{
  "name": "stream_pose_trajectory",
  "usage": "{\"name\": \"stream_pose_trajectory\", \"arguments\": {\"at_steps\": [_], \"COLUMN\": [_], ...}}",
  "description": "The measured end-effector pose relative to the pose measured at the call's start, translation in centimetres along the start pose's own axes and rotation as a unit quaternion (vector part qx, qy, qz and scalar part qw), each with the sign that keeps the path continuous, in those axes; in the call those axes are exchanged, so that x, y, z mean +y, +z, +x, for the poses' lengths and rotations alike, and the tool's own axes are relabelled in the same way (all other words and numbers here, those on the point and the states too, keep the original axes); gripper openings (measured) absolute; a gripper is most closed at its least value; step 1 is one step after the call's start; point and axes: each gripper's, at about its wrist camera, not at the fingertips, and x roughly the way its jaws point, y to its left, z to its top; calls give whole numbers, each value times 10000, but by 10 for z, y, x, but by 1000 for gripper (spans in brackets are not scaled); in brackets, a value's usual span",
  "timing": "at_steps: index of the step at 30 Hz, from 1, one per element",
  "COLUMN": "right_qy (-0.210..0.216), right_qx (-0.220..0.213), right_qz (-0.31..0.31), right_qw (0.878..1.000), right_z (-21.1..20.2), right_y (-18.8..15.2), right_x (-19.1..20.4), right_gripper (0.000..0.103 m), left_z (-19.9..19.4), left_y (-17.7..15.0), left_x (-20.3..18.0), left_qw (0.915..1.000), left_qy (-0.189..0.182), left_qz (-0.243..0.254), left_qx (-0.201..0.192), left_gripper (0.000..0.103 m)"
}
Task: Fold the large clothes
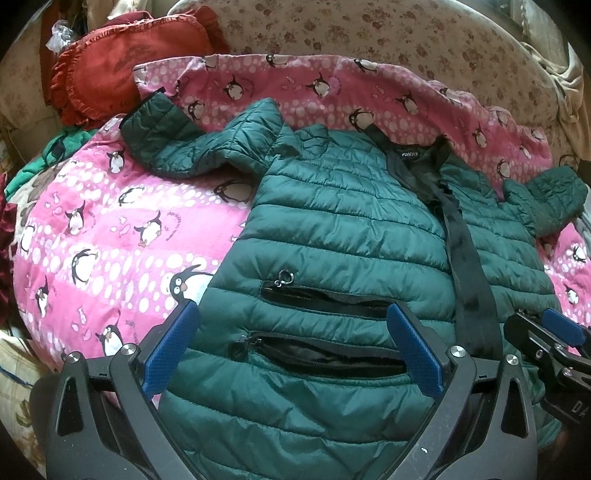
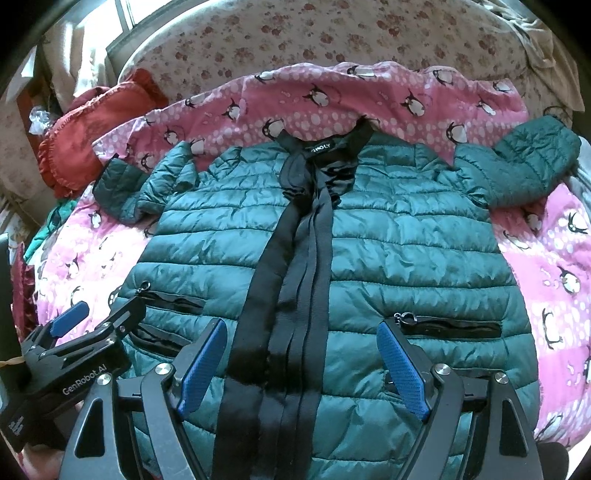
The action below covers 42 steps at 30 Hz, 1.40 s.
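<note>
A dark green quilted puffer jacket (image 1: 351, 229) (image 2: 406, 240) lies flat, front up, on a pink penguin blanket (image 1: 110, 229) (image 2: 554, 258). Its black zipper placket (image 2: 295, 258) runs down the middle, and both sleeves (image 2: 125, 184) (image 2: 528, 166) spread out to the sides. My left gripper (image 1: 293, 315) hovers open over the hem near two unzipped pockets (image 1: 325, 299). My right gripper (image 2: 303, 326) is open above the hem, straddling the placket. Each gripper shows in the other's view, the left gripper (image 2: 99, 314) and the right gripper (image 1: 535, 326). Neither holds any cloth.
A red ruffled cushion (image 1: 107, 77) (image 2: 85, 129) sits at the back left. Floral fabric (image 1: 369, 33) covers the surface behind the blanket. A green cloth (image 1: 48, 151) is bunched at the left edge.
</note>
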Motion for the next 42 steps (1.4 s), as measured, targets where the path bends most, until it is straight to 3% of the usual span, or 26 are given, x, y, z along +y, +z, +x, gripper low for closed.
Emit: {"name": "stream_pose_trajectory", "arguments": {"at_steps": [9, 21, 42], "right_qy": [-17, 159, 210], "right_qx": [30, 217, 163], "right_qz": [-19, 297, 211], "right_qw": [10000, 9992, 9994], "right_z": [2, 17, 62], "right_y": [2, 31, 116], "right_x": [0, -2, -2], "right_gripper": [82, 82, 82], "left_z": [5, 12, 65], "left_y": [7, 27, 87], "left_x": [-1, 1, 15], "left_qw": [10000, 9998, 9993], "left_qy": [24, 165, 270], "left_qz": [29, 33, -234], "left_qx": [3, -118, 55], "left_gripper": [102, 102, 102]}}
